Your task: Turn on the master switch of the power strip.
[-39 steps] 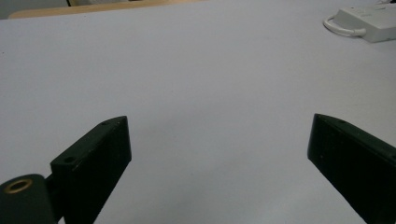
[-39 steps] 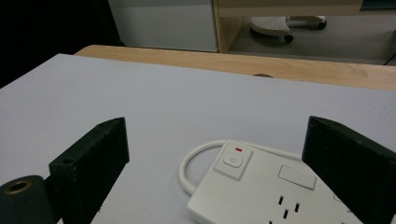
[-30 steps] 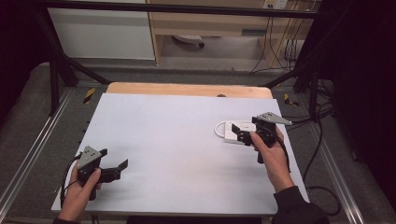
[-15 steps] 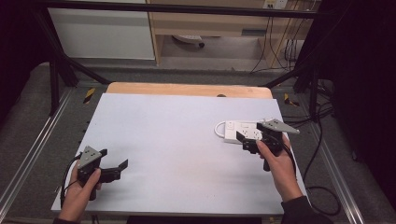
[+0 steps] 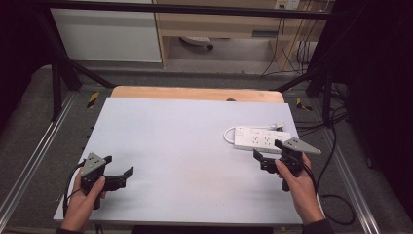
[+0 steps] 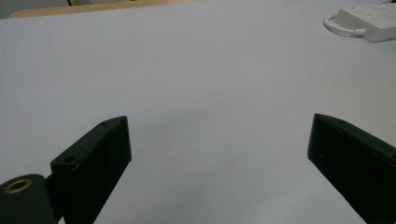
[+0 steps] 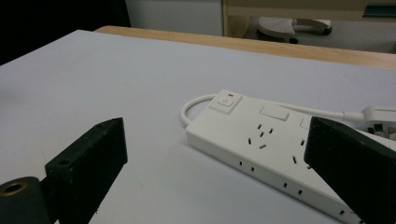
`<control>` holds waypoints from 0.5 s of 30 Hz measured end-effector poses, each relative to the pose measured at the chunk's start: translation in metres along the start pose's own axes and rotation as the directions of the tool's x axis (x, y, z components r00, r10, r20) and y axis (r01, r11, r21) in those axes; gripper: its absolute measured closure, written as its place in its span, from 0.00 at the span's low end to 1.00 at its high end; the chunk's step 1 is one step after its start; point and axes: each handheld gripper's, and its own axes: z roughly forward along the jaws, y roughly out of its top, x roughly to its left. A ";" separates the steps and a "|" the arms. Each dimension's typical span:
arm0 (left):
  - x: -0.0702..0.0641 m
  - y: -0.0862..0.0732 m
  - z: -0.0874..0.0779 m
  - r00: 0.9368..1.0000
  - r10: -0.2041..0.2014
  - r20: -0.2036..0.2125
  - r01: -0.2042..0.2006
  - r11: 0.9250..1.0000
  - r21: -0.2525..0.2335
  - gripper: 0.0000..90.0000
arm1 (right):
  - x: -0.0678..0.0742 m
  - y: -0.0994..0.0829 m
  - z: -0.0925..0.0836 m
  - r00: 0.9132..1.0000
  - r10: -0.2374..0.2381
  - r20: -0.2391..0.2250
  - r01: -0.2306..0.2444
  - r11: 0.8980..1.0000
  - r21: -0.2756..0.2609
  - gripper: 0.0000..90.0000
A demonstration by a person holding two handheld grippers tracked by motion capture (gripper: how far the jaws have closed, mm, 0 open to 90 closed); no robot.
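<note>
A white power strip (image 5: 260,139) lies flat at the right of the white table top (image 5: 185,146), its cable (image 5: 228,133) looped at its left end. My right gripper (image 5: 261,160) hovers just in front of the strip, open, nothing between its jaws. In the right gripper view, the strip (image 7: 266,135) with its red-marked switch (image 7: 225,101) sits ahead between the spread jaws of the right gripper (image 7: 217,140). My left gripper (image 5: 125,175) rests open near the front left corner. In the left gripper view, the left gripper (image 6: 219,140) faces bare table, the strip (image 6: 369,18) far off.
A wooden table edge (image 5: 195,92) shows beyond the white top. The strip's white plug (image 7: 378,116) lies at its far right end. Black cables (image 5: 336,200) trail over the floor on the right. Metal frame rails (image 5: 29,165) run along both sides of the table.
My right gripper has drawn back toward the person and slightly right, uncovering the power strip. The left gripper has stayed where it was.
</note>
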 end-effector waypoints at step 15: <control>0.000 0.000 0.000 1.000 0.002 0.000 -0.002 1.000 0.001 0.07 | -0.013 -0.039 -0.015 0.999 -0.014 0.039 0.012 0.999 0.043 0.07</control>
